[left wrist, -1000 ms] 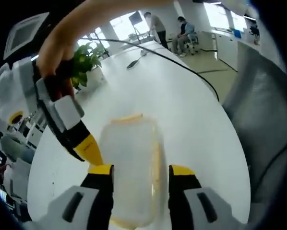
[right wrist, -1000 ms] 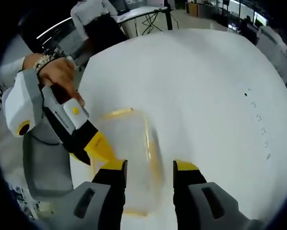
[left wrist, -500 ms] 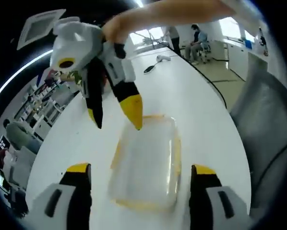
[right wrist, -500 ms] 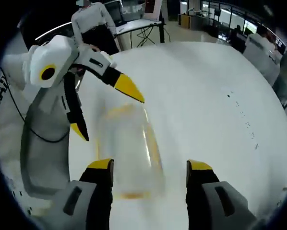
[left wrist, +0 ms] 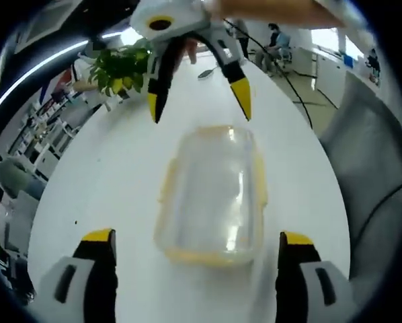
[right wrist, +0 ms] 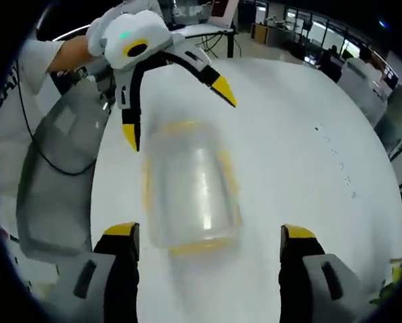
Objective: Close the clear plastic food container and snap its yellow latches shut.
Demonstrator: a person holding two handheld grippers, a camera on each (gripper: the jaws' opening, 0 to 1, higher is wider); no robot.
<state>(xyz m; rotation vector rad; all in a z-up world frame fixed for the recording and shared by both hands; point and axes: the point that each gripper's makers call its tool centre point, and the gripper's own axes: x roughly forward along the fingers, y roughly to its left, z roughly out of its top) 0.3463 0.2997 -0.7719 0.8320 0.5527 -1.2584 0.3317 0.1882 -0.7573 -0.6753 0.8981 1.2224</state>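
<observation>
**Both grippers spread wide, container free on the table**

In the left gripper view, the left gripper [left wrist: 194,242] has its yellow-tipped jaws far apart at 7 and 5 o'clock, holding nothing; the clear food container [left wrist: 213,194] lies between and just beyond them on the white table [left wrist: 107,175], touching neither jaw. Its lid is on, and yellow latches run along its edges; whether they are snapped down cannot be told. The right gripper [left wrist: 197,102] comes in from 12 o'clock, jaws also spread wide, tips hanging near the container's far end with no visible contact. A potted plant [left wrist: 120,67] stands at 11 o'clock, and a grey chair [left wrist: 366,168] sits off the table at 3 o'clock.

In the right gripper view, the right gripper [right wrist: 209,243] shows the same wide gap, and the container [right wrist: 187,188], blurred, sits in the middle between the jaws and clear of them. The left gripper [right wrist: 177,108] enters from 11 o'clock, jaws splayed over the container's far end.

Compared with a second ago, both grippers have opened much wider: then each pair of jaws stood close against the container's sides. The other gripper in each view has swung from 9 o'clock, beside the container, up to 12 o'clock beyond it.
</observation>
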